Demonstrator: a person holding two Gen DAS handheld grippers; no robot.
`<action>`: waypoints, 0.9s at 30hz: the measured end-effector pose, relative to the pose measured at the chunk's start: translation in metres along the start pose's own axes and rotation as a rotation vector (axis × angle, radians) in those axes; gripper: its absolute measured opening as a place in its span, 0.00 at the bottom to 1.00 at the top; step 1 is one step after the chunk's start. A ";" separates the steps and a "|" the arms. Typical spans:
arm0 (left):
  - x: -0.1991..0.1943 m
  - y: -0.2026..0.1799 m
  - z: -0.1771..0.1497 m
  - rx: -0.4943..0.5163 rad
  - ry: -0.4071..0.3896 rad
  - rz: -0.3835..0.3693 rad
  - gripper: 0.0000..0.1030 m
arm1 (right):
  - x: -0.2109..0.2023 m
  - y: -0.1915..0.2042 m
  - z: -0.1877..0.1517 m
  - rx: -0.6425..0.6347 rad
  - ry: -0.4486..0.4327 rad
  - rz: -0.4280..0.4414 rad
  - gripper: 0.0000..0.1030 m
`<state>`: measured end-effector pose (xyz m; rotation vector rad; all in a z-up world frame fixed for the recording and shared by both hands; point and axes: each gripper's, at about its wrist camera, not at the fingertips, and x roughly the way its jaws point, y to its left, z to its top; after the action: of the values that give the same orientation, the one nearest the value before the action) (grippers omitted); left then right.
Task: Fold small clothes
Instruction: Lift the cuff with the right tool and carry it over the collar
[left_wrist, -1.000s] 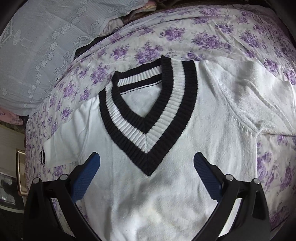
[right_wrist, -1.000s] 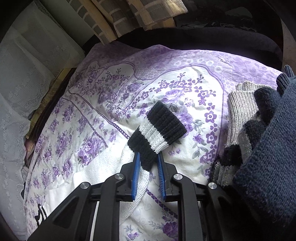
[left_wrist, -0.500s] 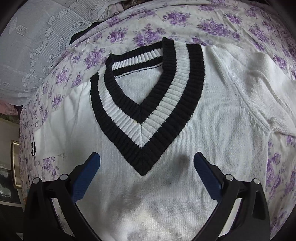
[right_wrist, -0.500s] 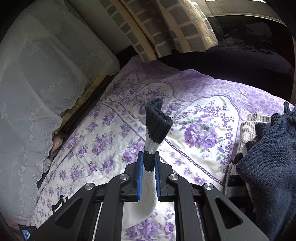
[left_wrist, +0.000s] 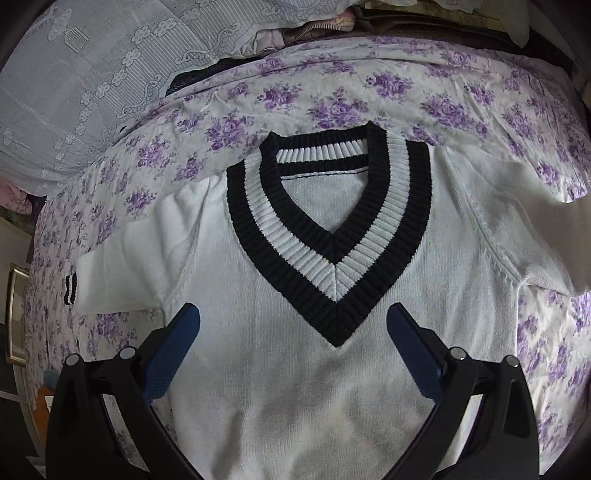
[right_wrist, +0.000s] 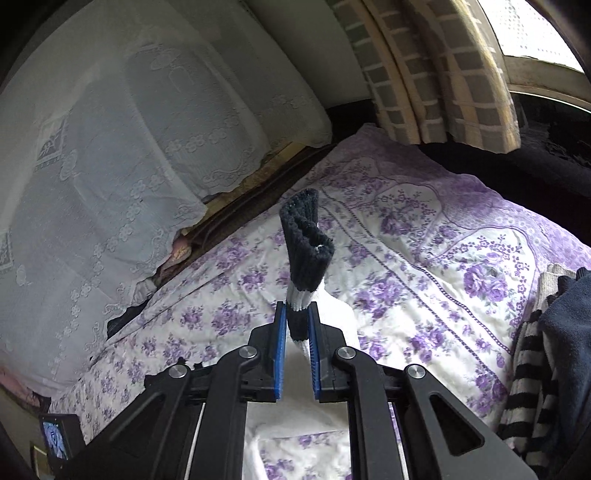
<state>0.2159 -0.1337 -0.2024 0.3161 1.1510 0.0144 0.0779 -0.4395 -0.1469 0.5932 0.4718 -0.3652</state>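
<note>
A small white V-neck sweater (left_wrist: 295, 369) with a black and white ribbed collar (left_wrist: 332, 258) lies face up on a purple-flowered bedspread (left_wrist: 332, 99). My left gripper (left_wrist: 293, 314) is open and hovers over the sweater's chest, just below the point of the V. Its left sleeve (left_wrist: 122, 273) lies flat. My right gripper (right_wrist: 297, 314) is shut on the black and white cuff (right_wrist: 304, 254) of the sweater's other sleeve and holds it up off the bed, with the white sleeve (right_wrist: 332, 310) trailing below.
A white lace cover (right_wrist: 110, 166) drapes the bed's far side. Folded dark and striped knitwear (right_wrist: 554, 350) is piled at the right in the right wrist view. A checked curtain (right_wrist: 436, 74) hangs behind the bed.
My right gripper has lifted the cuff off the bedspread and turned it upright, carrying it toward the lace side. My left gripper stays open over the sweater's chest.
</note>
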 end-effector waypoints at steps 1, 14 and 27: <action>0.000 0.002 0.001 0.000 -0.002 -0.003 0.96 | -0.001 0.011 -0.001 -0.016 0.004 0.015 0.11; -0.022 0.050 0.027 -0.061 -0.077 -0.101 0.96 | -0.009 0.149 -0.037 -0.189 0.080 0.200 0.11; -0.016 0.113 0.045 -0.136 -0.078 -0.153 0.96 | 0.014 0.243 -0.080 -0.336 0.166 0.276 0.14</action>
<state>0.2665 -0.0396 -0.1426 0.1065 1.0887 -0.0537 0.1746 -0.2065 -0.1046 0.3552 0.5876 0.0285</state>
